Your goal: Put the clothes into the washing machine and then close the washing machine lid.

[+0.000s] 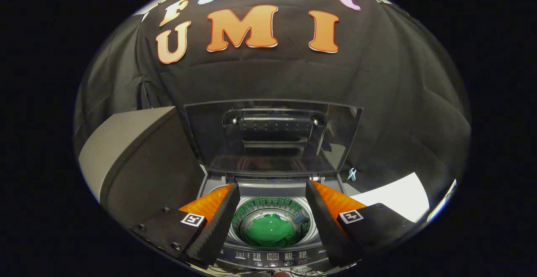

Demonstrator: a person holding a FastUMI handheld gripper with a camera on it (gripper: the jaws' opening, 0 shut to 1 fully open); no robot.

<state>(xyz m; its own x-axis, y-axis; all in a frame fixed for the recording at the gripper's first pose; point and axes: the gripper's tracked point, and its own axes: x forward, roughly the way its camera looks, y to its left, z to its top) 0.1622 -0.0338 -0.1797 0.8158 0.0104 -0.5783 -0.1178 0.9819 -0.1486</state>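
Hanging above the washing machine, the gripper has its two fingers spread wide apart, and nothing is held between them. The jaws are open about as wide as the mouth of the drum, and both fingers are free of contact with any object.

Between the fingers and below them lies the round drum of the machine. At its bottom rests a green piece of clothing, crumpled, and it is well apart from both fingers. Beside this cloth, toward the right finger, a small grey-blue item leans on the drum wall; what it is I cannot tell.

Nearer than the drum, low between the fingers, runs the control panel with its buttons. Beyond the fingertips the transparent lid stands upright, fully open, with its dark handle in the upper part.

Beyond the left finger there is a large grey box-like body. Beyond the right finger lies a white sheet, and a small light-blue clip is near the corner of the lid.
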